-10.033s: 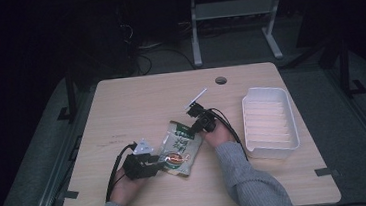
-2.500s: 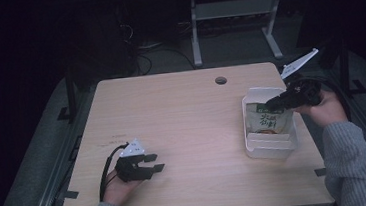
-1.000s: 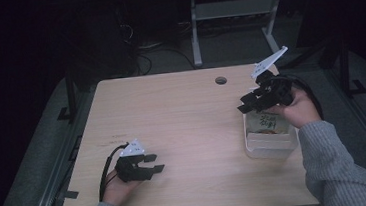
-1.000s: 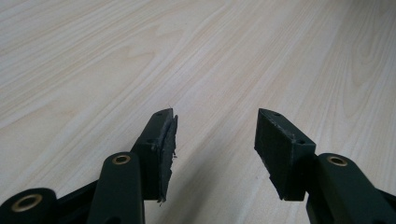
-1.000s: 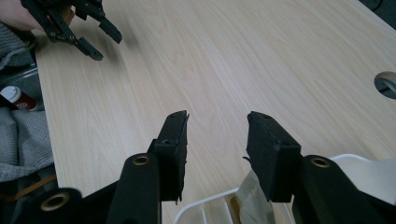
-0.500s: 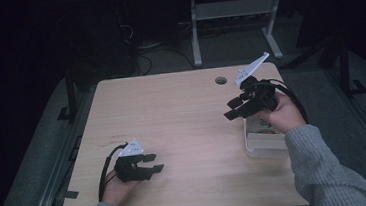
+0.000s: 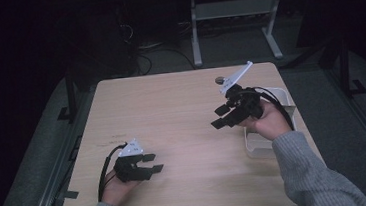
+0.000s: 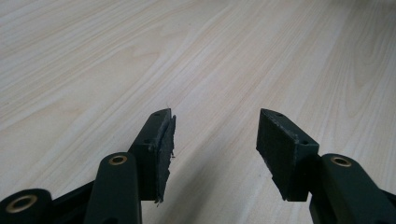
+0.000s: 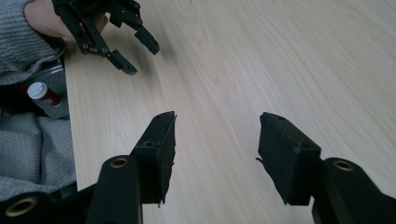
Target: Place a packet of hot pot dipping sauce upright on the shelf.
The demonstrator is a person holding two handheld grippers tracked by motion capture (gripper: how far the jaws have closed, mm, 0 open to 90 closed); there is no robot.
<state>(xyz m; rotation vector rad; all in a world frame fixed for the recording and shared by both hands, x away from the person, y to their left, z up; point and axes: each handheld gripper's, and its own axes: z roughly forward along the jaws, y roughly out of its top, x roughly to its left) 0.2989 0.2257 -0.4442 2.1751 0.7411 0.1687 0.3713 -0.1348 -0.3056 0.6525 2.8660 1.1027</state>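
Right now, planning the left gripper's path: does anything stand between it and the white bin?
Yes: the right gripper, its empty jaws just opened wider, and its hand hang over the white bin's left side. Otherwise the table between is bare.

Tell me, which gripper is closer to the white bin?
Right. The right gripper hangs just left of the white bin; the left gripper rests far across the table.
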